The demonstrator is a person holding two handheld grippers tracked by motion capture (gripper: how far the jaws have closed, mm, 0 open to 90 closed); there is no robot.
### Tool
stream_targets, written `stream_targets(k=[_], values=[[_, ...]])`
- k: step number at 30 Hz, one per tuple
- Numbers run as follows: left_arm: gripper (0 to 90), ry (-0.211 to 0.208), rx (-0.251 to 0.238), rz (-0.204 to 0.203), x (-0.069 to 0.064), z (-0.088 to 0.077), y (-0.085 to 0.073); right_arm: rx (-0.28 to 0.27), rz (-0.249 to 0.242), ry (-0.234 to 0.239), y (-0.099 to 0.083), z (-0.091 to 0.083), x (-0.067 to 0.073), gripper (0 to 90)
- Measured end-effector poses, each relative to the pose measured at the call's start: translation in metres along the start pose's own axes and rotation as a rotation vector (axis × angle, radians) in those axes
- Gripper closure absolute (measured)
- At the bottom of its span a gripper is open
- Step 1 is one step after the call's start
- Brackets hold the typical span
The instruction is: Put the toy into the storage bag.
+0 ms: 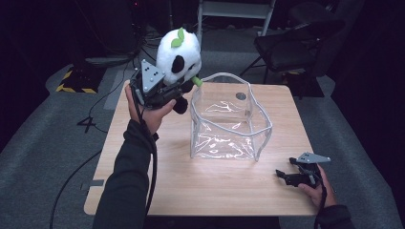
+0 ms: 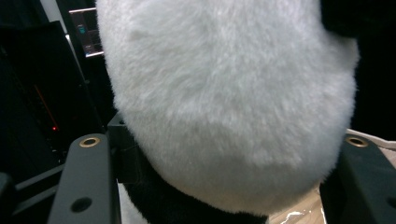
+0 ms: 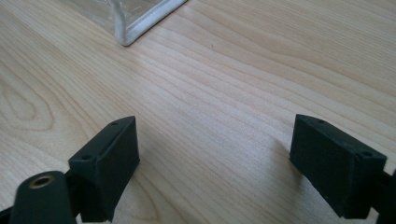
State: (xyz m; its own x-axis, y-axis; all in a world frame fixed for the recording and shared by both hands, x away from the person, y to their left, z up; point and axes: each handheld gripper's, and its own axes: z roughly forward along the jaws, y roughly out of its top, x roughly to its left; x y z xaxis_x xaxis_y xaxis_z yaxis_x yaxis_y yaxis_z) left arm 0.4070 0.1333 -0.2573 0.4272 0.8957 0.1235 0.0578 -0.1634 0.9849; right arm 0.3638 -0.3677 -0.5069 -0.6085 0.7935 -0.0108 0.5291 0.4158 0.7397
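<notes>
the left gripper (image 1: 168, 91) holds a plush panda (image 1: 179, 53) pinched between its fingers (image 2: 86, 179), lifted above the counter (image 1: 215, 183) just beside the clear plastic bag (image 1: 229, 121). the right gripper (image 3: 215, 168) rests low on the counter, fingers (image 3: 109, 158) spread apart around bare wood, the bag's corner ahead of them.

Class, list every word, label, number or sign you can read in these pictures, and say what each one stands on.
No readable text.
The plush panda, the clear bag and the wooden table carry none.
A lit panel in the left gripper view's background is too blurred to read.
</notes>
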Motion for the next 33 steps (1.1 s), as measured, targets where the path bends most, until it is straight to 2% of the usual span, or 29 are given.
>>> stream_targets(k=[7,13,15,25,33], values=[[36.9,-0.014,-0.006,0.010,-0.008,0.006,0.007,-0.001,0.000,0.000,0.000,0.000,0.000,15.6],[36.9,-0.034,-0.021,-0.008,-0.017,0.014,0.015,-0.001,0.000,0.000,0.000,0.000,0.000,15.6],[36.9,-0.048,-0.026,0.001,-0.025,0.018,0.020,0.000,0.000,0.001,0.000,0.000,0.000,15.6],[36.9,-0.094,-0.023,0.026,-0.045,0.033,0.025,0.001,-0.001,0.000,0.000,0.000,0.000,15.6],[36.9,-0.116,-0.015,0.036,-0.056,0.043,0.026,0.001,-0.001,0.000,0.000,0.000,0.000,15.6]])
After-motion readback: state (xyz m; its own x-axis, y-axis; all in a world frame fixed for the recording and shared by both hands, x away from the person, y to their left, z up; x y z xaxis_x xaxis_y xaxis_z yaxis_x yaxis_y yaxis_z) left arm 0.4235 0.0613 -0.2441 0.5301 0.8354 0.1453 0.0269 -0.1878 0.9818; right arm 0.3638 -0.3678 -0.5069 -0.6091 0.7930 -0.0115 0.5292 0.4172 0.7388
